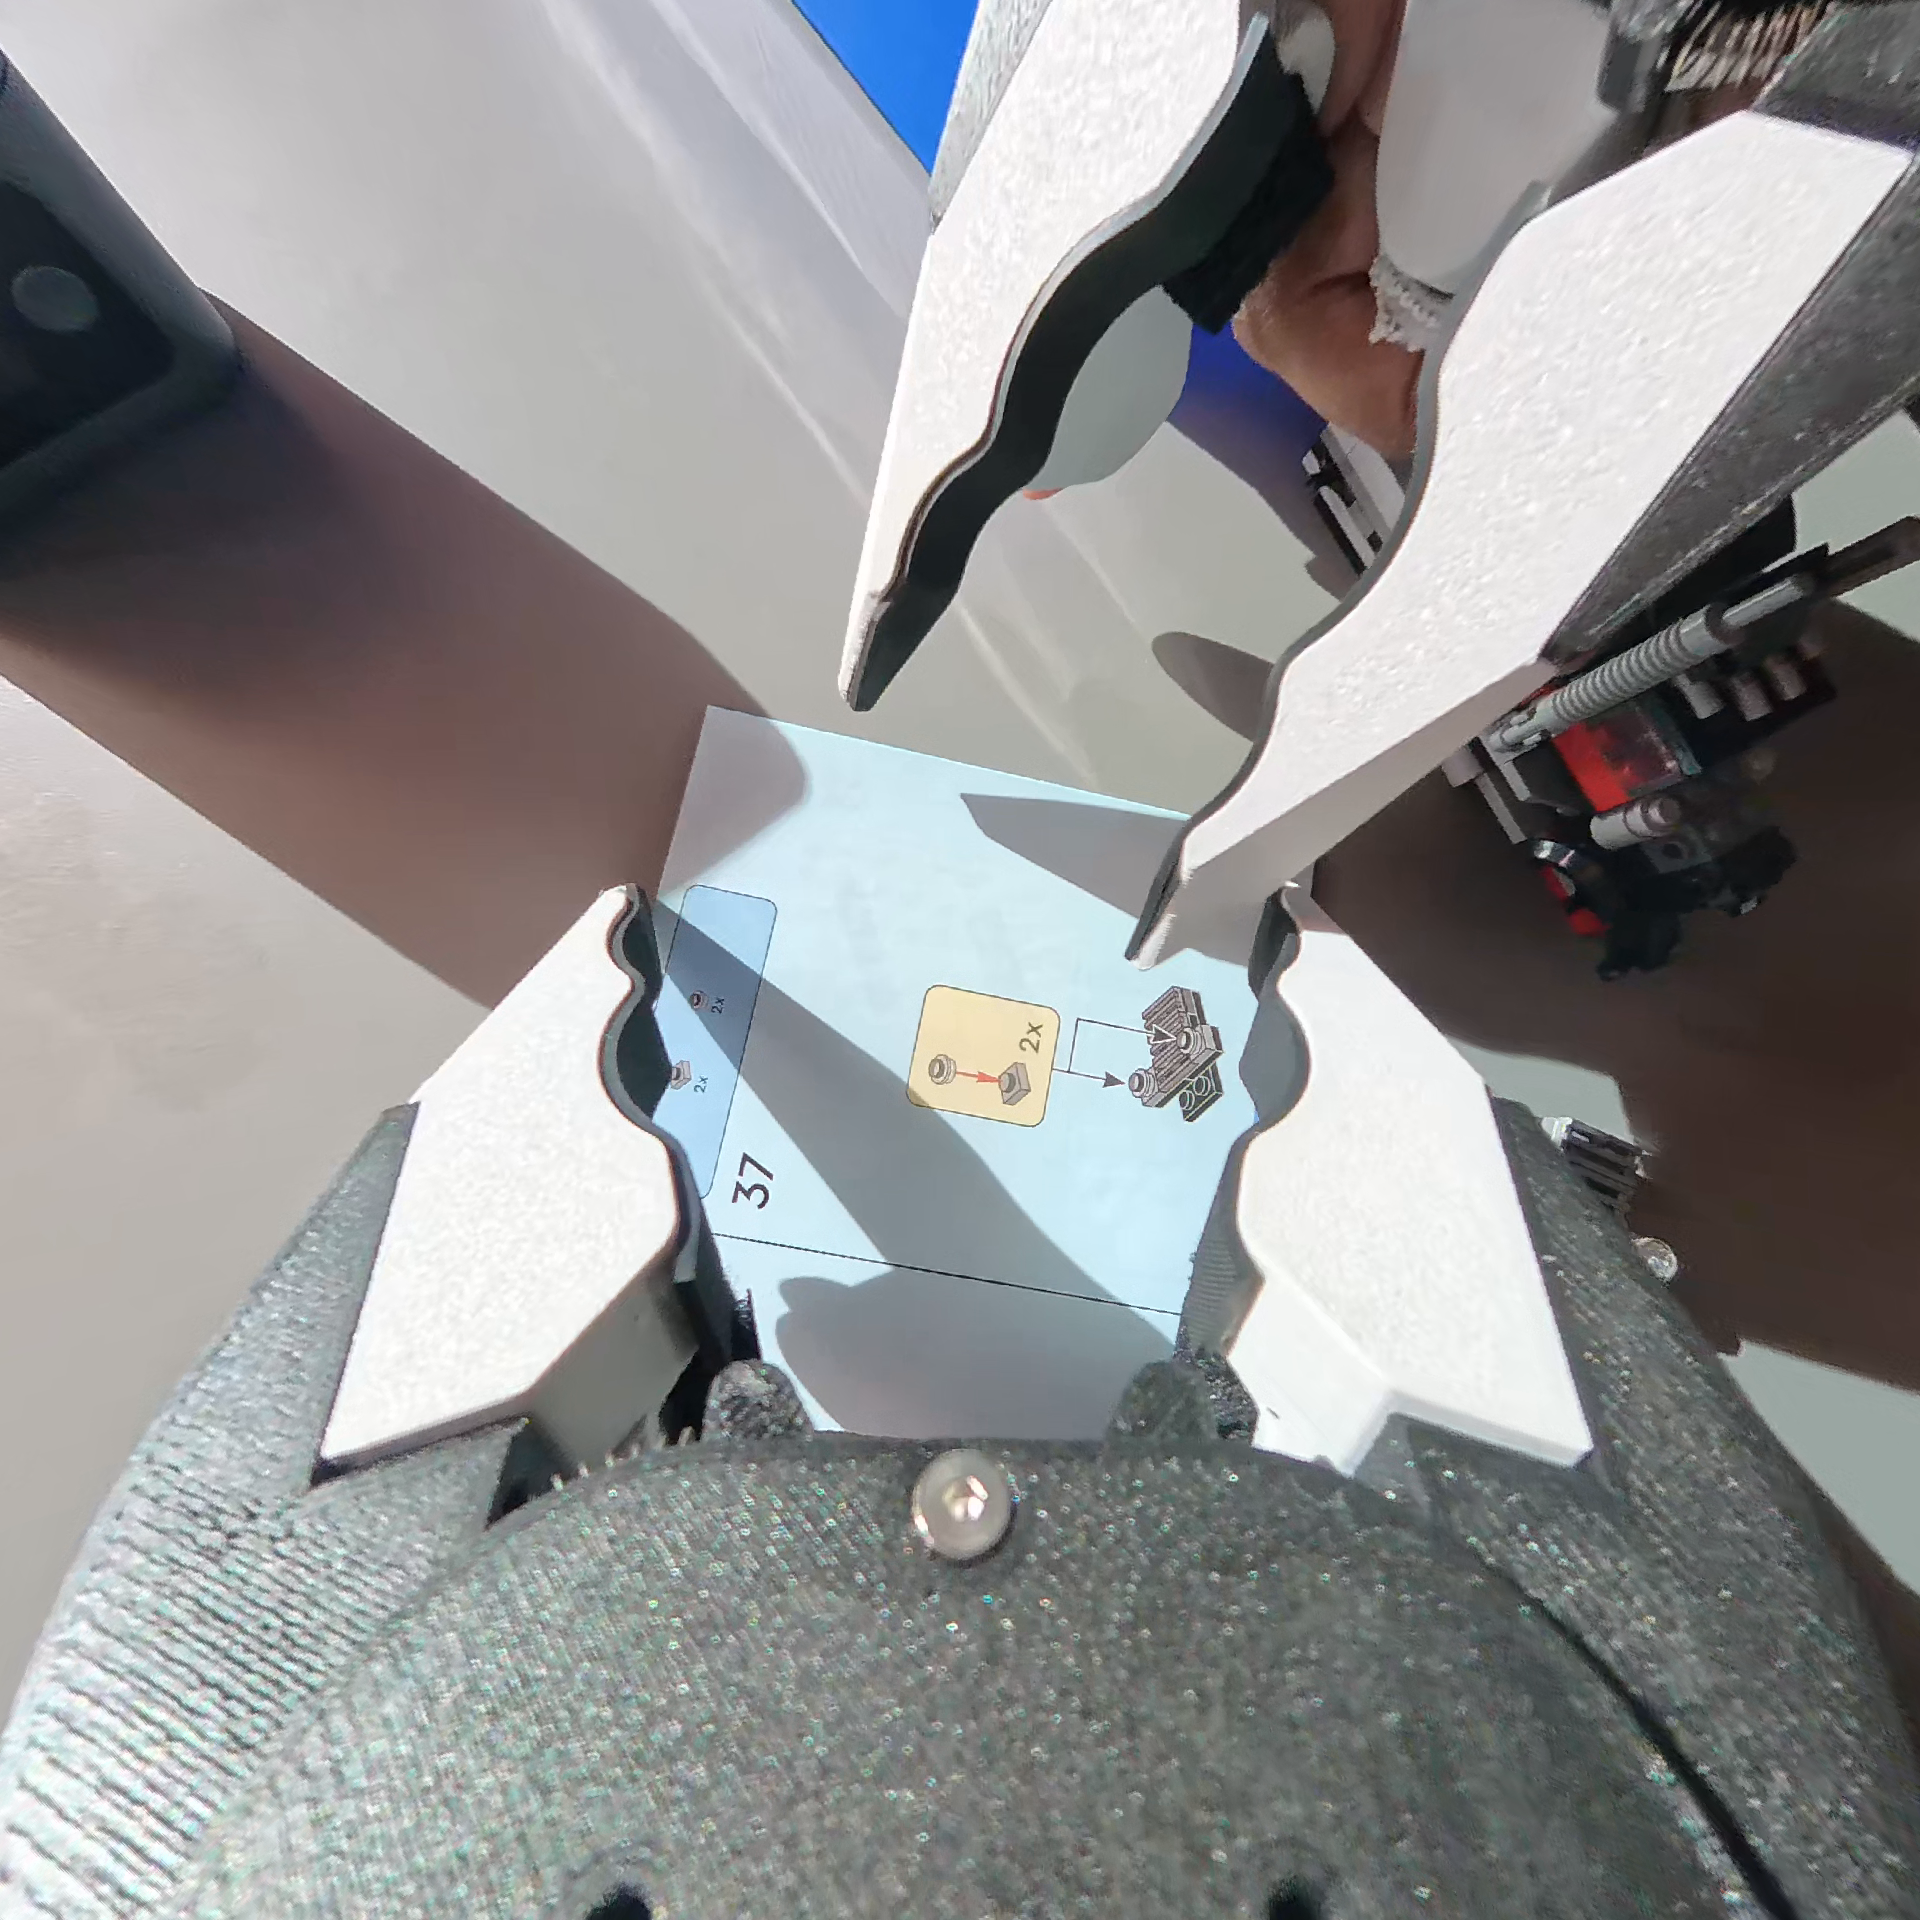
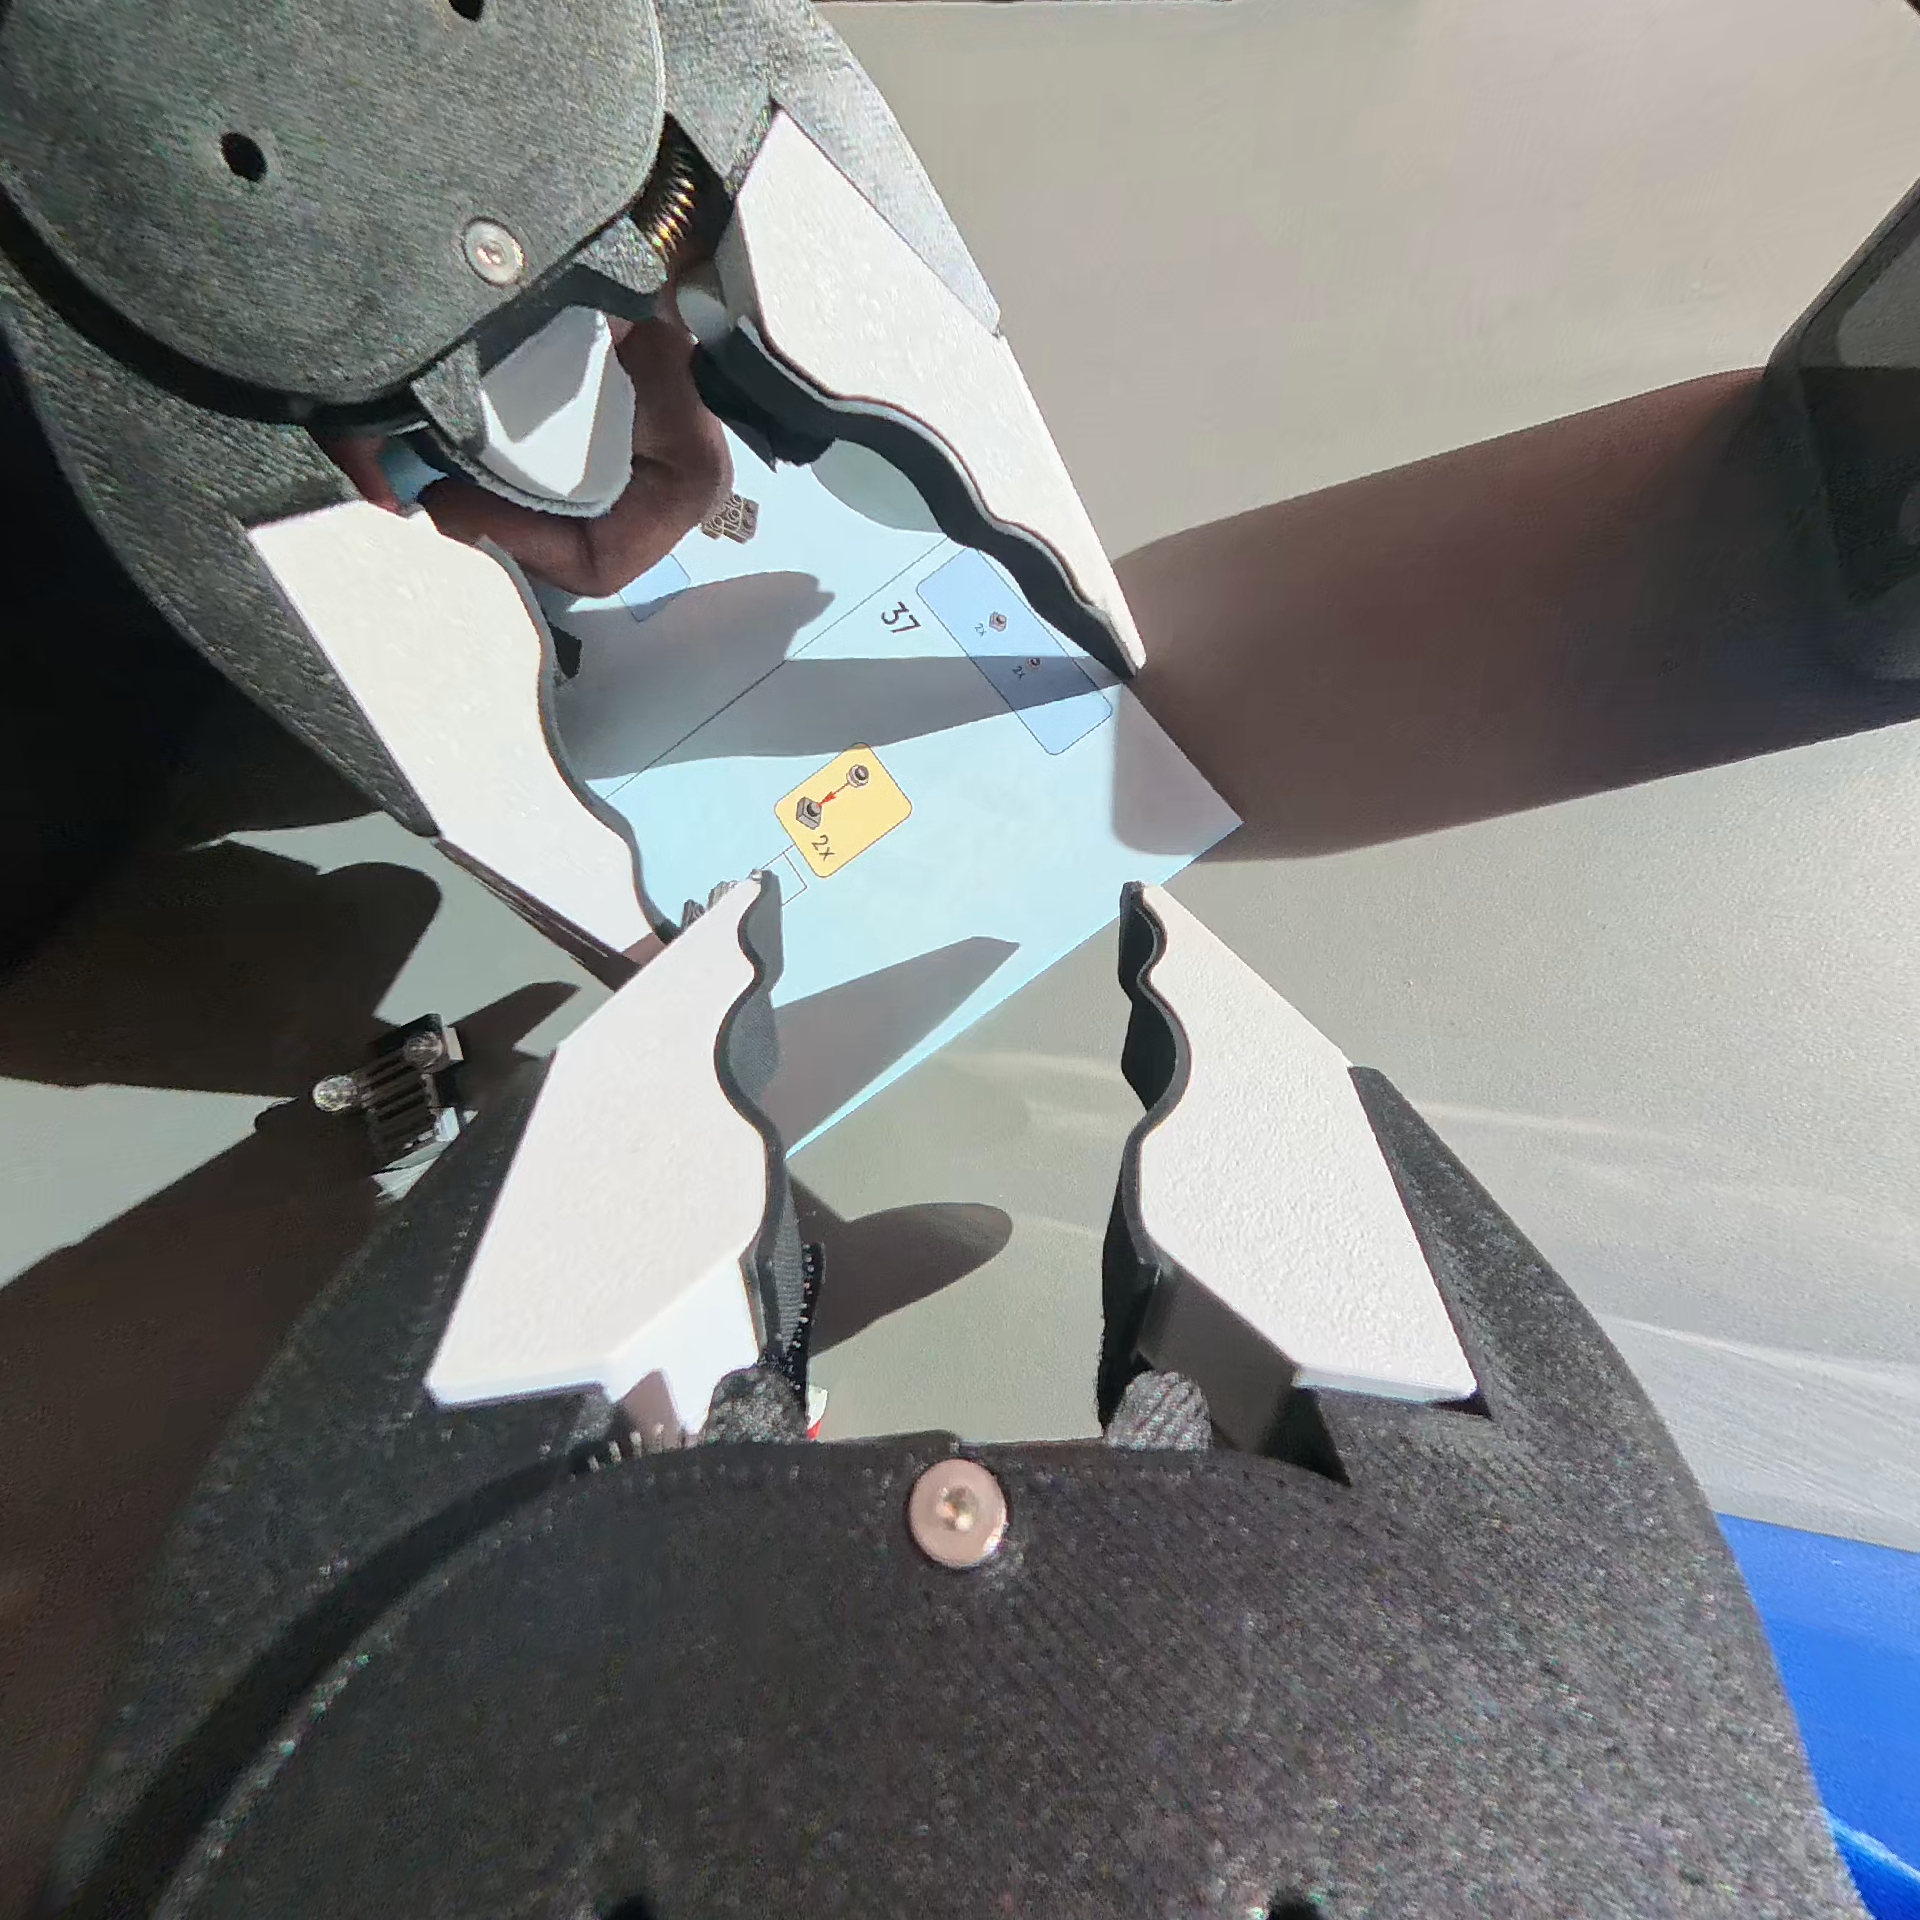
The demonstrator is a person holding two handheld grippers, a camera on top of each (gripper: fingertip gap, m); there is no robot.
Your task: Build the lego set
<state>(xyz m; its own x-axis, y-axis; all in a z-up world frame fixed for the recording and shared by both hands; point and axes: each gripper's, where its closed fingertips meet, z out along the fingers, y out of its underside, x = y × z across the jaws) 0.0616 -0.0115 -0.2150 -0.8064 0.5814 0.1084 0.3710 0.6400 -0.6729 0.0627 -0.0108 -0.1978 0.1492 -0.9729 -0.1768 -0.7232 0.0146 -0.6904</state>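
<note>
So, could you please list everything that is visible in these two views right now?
instruction page: one, pale blue, flat on the table under both grippers.
partly built model: one, black, grey and red, at the right edge of the left wrist view, beside the page.
small grey ribbed assembly: one, on the table left of the right gripper.
table: one, pale grey, crossed by dark shadows.
blue surface: one, at the far lower right corner.
left gripper: white fingers, open, empty.
right gripper: white fingers, open, empty.
hand: behind the right gripper.
</note>
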